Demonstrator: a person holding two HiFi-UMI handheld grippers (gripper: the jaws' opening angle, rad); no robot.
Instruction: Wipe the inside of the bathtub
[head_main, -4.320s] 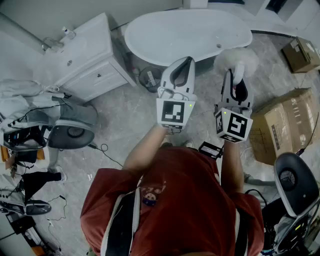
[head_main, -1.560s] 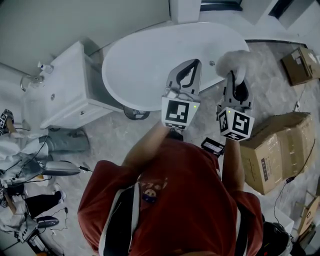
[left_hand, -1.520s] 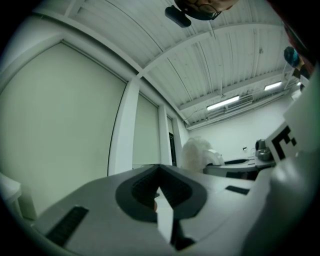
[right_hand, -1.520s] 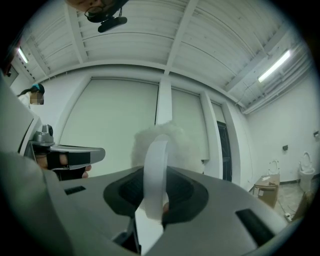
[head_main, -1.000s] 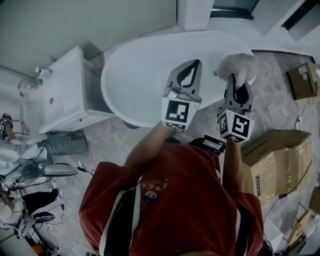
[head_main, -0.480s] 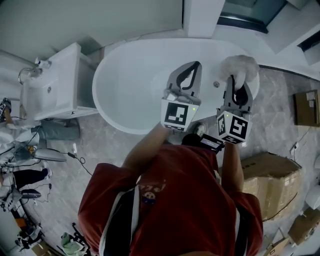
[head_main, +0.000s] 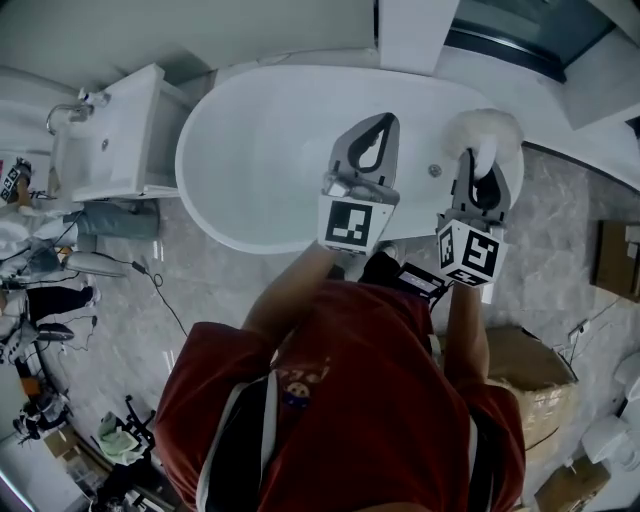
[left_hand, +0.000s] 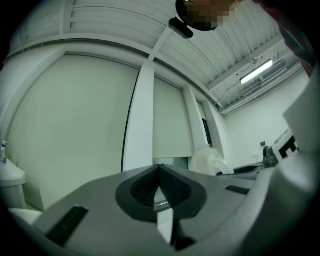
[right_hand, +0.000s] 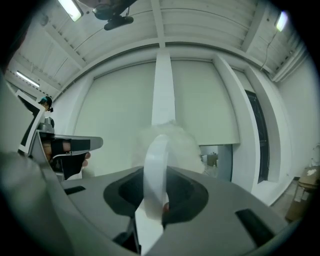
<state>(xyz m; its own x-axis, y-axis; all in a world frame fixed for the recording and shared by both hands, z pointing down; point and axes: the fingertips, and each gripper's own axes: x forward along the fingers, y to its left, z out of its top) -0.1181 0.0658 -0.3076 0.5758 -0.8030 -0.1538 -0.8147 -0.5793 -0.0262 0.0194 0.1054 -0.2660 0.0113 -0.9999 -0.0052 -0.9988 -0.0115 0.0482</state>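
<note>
Closer now than 4.3 seconds ago, the white oval bathtub lies right under both grippers instead of well ahead, and the cardboard boxes have slid toward the lower right edge. The person in a red shirt stands at the tub's near rim. The left gripper has its jaws together on nothing. The right gripper is clamped on the thin white handle of a fluffy white duster, which sits over the tub's right end near the drain. Both gripper views face the wall, so wiping has likely not begun. Risk: pressing down could twist the narrow handle in the jaws, or the duster could miss the basin.
</note>
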